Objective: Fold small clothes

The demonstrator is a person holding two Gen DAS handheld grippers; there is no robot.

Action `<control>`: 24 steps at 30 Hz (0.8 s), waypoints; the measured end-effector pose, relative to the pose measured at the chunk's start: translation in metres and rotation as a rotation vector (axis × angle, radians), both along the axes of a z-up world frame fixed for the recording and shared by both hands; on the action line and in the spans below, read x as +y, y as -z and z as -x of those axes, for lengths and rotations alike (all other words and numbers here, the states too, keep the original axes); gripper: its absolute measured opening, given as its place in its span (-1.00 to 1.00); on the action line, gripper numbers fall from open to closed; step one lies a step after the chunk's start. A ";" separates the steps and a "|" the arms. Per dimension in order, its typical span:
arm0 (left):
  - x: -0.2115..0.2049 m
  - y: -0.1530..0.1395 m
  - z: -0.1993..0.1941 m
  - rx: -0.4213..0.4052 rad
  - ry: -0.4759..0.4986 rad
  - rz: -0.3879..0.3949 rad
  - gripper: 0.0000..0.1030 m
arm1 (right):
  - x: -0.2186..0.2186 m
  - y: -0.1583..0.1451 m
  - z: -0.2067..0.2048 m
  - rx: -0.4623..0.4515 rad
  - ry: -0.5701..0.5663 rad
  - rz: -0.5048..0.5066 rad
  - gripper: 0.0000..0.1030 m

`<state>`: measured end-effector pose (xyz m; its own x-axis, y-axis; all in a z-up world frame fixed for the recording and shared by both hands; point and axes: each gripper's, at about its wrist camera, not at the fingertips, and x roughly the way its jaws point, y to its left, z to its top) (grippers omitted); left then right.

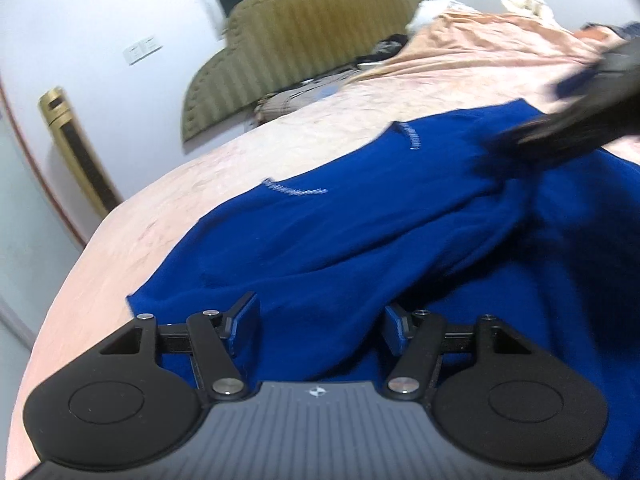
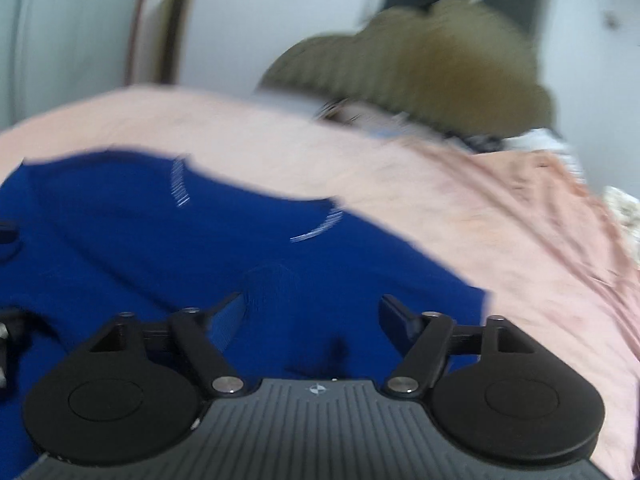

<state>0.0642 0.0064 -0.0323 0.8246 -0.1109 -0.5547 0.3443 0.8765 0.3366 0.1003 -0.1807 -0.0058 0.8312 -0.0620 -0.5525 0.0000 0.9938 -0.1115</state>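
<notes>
We see the blue garment (image 1: 360,240) spread rumpled on the pink bedsheet (image 1: 280,136). Our left gripper (image 1: 320,320) hovers over its near edge, jaws parted, gripping nothing. Our right gripper (image 2: 312,316) stands wide apart over the cloth, also empty. An olive headboard (image 1: 304,40) stands behind

Motion blur smears the right wrist view, softening the olive headboard (image 2: 420,64) and the small items at the far end of the bed (image 2: 500,240) beyond recognition. The blue garment (image 2: 200,248) runs off the left edge there, and off the right edge in the left wrist view, so its full shape cannot be told. The right claw (image 1: 580,120) enters that view as a dark blur at far right, its fingers indistinct. Pale stitching on the garment is too small to read.
</notes>
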 end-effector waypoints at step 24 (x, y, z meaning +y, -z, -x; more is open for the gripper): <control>0.023 -0.006 -0.004 0.012 -0.076 0.062 0.23 | -0.018 0.024 0.015 -0.020 -0.519 0.373 0.56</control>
<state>0.0677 0.0294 -0.0260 0.8256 -0.0825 -0.5582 0.2793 0.9193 0.2772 0.0849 -0.1983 -0.0297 0.8146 0.1666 -0.5556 -0.4655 0.7592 -0.4549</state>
